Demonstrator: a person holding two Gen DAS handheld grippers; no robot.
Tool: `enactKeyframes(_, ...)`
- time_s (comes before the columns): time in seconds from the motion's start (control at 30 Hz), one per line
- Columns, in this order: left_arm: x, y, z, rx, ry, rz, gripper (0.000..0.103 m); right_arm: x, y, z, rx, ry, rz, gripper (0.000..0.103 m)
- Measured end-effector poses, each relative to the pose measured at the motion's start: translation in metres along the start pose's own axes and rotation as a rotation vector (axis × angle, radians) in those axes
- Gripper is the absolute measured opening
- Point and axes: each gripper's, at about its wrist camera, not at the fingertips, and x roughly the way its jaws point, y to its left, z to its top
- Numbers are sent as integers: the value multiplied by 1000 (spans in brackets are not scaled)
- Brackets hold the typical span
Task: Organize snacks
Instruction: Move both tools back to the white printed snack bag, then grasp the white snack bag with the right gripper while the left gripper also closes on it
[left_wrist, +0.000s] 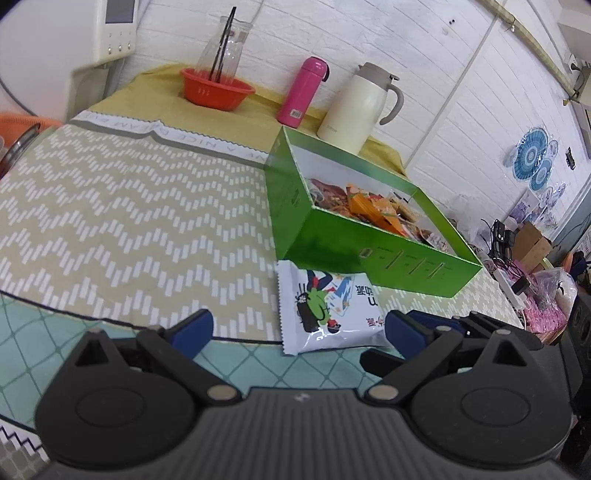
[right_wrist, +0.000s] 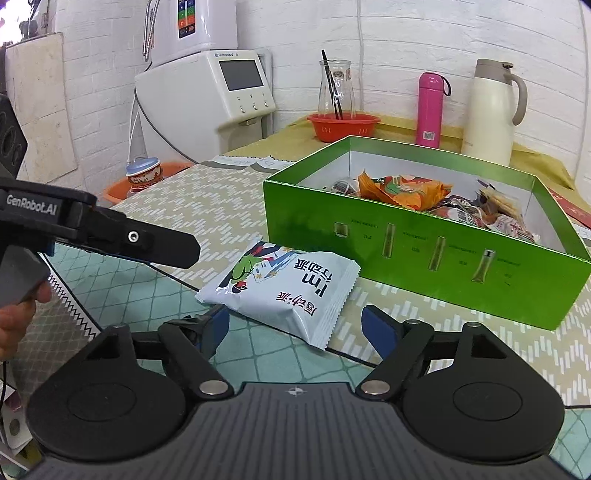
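Snack packet (right_wrist: 284, 291) on table, beside green box (right_wrist: 424, 254) | step: pick-up | right gripper (right_wrist: 295, 328) jaws wide, empty, straddling packet; left gripper (left_wrist: 299, 328) likewise | next: close, lift into box

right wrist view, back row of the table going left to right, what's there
red basket holding a glass carafe → pink bottle → cream jug

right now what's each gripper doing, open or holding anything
Left gripper: open, holding nothing, snack packet just ahead.
Right gripper: open, holding nothing, the packet's near corner between its fingers.
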Motion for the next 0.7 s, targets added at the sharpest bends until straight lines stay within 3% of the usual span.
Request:
enactKeyframes(0.03, 1, 0, 0, 2, 2, -3, 97, 2, -1, 0, 2, 6, -4, 102)
enactKeyframes(0.07, 2, 0, 0, 2, 4, -9, 97, 4, -1, -1, 2, 15, -6, 86)
enactKeyframes(0.1, 3, 0, 0, 2, 7, -17, 97, 6, -3, -2, 4, 27, -5, 53)
enactKeyframes(0.13, 4, 0, 0, 4, 11, -25, 96, 6, -4, -4, 11, 32, 1, 44)
enactKeyframes(0.23, 11, -5, 0, 20, 34, -51, 90, -2, -7, -10, 16, 14, 21, 31)
enactKeyframes(0.4, 25, -18, -5, 42, 89, -92, 74, -21, -15, -21, 38, 0, 18, 26)
enactKeyframes(0.7, 45, -64, -22, 137, 192, -191, 70, -68, -36, -54, 111, 0, -25, 28)
